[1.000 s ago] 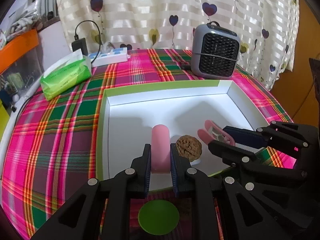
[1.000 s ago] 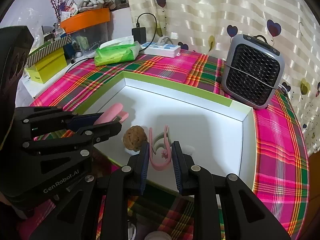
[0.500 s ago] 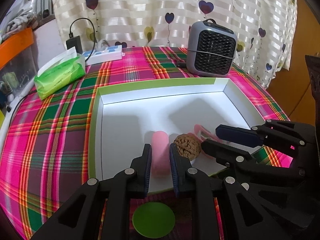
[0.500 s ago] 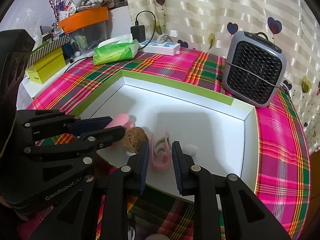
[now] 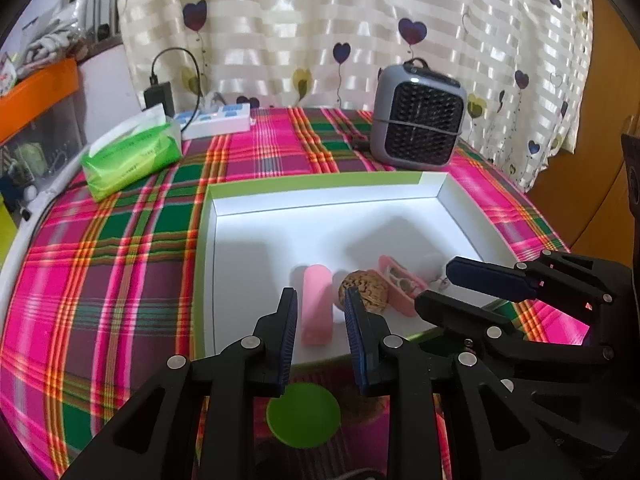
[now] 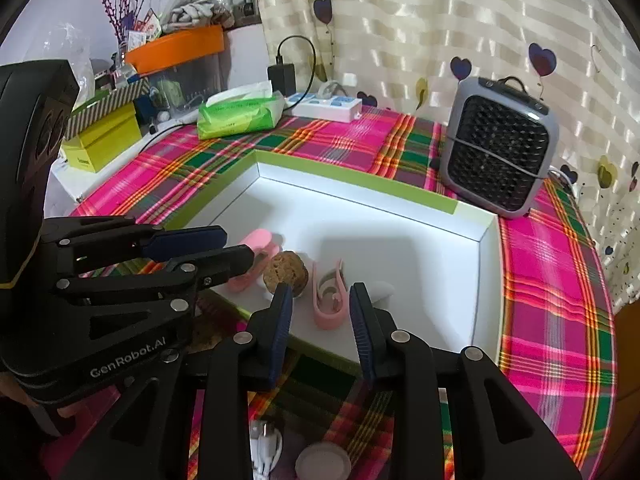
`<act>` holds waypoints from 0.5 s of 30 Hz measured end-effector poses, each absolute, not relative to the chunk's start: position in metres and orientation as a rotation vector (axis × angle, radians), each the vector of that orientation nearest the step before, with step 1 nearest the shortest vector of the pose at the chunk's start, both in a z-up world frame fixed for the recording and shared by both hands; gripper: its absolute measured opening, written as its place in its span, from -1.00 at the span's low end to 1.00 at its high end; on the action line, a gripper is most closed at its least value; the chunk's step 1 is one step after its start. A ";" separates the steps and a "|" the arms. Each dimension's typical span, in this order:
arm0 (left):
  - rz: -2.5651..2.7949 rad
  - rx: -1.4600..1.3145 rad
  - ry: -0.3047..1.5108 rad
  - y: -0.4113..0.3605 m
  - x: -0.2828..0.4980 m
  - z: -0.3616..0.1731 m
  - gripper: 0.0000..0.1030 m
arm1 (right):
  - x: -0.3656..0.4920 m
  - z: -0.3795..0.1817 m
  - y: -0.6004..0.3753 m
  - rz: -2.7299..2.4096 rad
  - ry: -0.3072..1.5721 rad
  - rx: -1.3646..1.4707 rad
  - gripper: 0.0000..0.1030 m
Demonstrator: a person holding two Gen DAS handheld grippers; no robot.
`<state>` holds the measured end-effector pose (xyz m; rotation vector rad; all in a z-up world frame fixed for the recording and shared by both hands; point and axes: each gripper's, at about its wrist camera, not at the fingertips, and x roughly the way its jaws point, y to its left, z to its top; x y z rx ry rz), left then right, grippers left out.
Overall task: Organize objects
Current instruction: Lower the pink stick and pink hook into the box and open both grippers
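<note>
A white tray with a green rim (image 5: 320, 180) lies on the plaid tablecloth. On its floor near the front wall, in a row, are a pink stick (image 5: 316, 308), a walnut (image 5: 366, 290) and a pink clip (image 5: 400, 284). My left gripper (image 5: 320, 296) has its jaws opening on either side of the stick, pads clear of it. The jaws of my right gripper (image 6: 320, 289) are opening around the pink clip (image 6: 330, 300), which rests on the tray floor untouched. The walnut (image 6: 290, 272) sits just left of it. The left gripper (image 6: 236, 245) partly hides the stick (image 6: 250, 240).
A grey fan heater (image 5: 418, 124) stands behind the tray, with a green tissue pack (image 5: 132, 156) and a power strip (image 5: 218, 120) at the back left. A green disc (image 5: 303, 414) lies before the tray. A white cable (image 6: 266, 446) and a white lid (image 6: 323, 462) lie near me.
Both grippers' jaws have parted. The pink stick and the pink clip, gripped a second ago, have been let go and now lie on the tray floor.
</note>
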<state>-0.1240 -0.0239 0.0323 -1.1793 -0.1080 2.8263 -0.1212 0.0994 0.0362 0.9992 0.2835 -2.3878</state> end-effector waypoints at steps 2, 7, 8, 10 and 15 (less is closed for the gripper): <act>2.830 -1.166 -0.102 -0.022 -0.119 0.036 -0.56 | -0.117 0.039 0.103 -2.394 0.274 0.990 -0.39; 2.826 -1.143 -0.083 -0.014 -0.105 0.041 -0.56 | -0.104 0.044 0.112 -2.408 0.243 0.973 -0.39; 2.824 -1.140 -0.081 -0.013 -0.102 0.041 -0.56 | -0.102 0.045 0.113 -2.409 0.239 0.971 -0.39; 2.821 -1.134 -0.079 -0.009 -0.095 0.042 -0.56 | -0.094 0.047 0.115 -2.409 0.231 0.962 -0.39; 2.820 -1.131 -0.077 -0.002 -0.079 0.042 -0.56 | -0.079 0.050 0.119 -2.403 0.224 0.940 -0.39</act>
